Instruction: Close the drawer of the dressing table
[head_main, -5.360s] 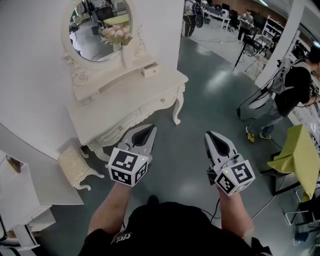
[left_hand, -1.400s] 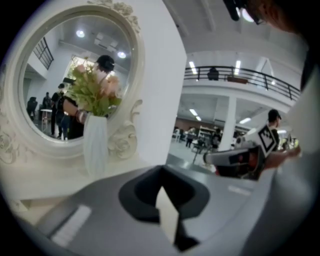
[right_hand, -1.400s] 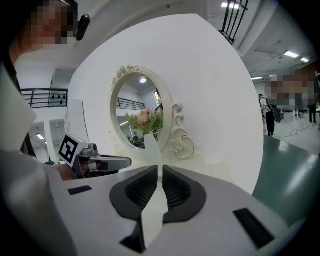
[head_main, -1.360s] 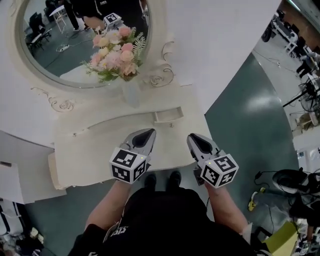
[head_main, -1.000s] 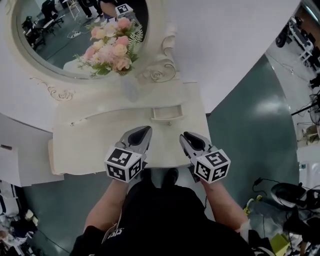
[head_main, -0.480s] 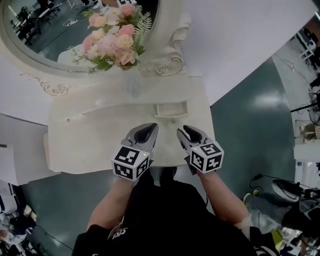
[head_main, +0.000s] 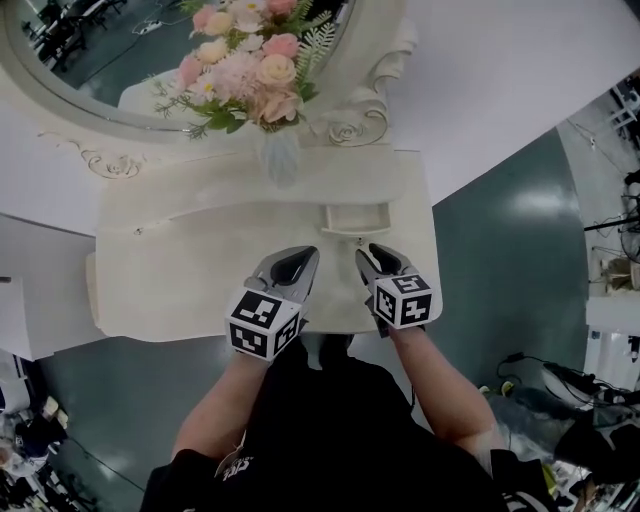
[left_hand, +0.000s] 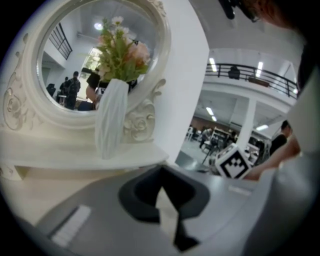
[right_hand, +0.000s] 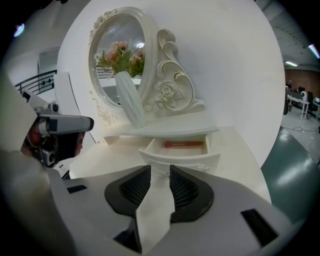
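Two grippers sit in my hands over the front edge of the dressing table (head_main: 180, 270), a cream piece with a smooth matt top and carved scrolls. My left gripper (head_main: 300, 255) has its dark pads drawn together at the tips, with nothing in them. My right gripper (head_main: 372, 252) has just been opening its jaws. Its ribbed pads stand apart with a narrow gap and grip nothing. Through that gap I see the drawer (right_hand: 182, 155), a small shallow box pulled out from under the raised shelf at the table's back right, just ahead of my right tips. Its curved front bears relief carving, and a slim red thing (right_hand: 184, 144) lies inside. Behind stands a ribbed white vase (head_main: 281, 157) of pink and cream flowers (head_main: 250, 60), before an oval mirror (head_main: 90, 70) whose ornate frame carries a moulded rose.
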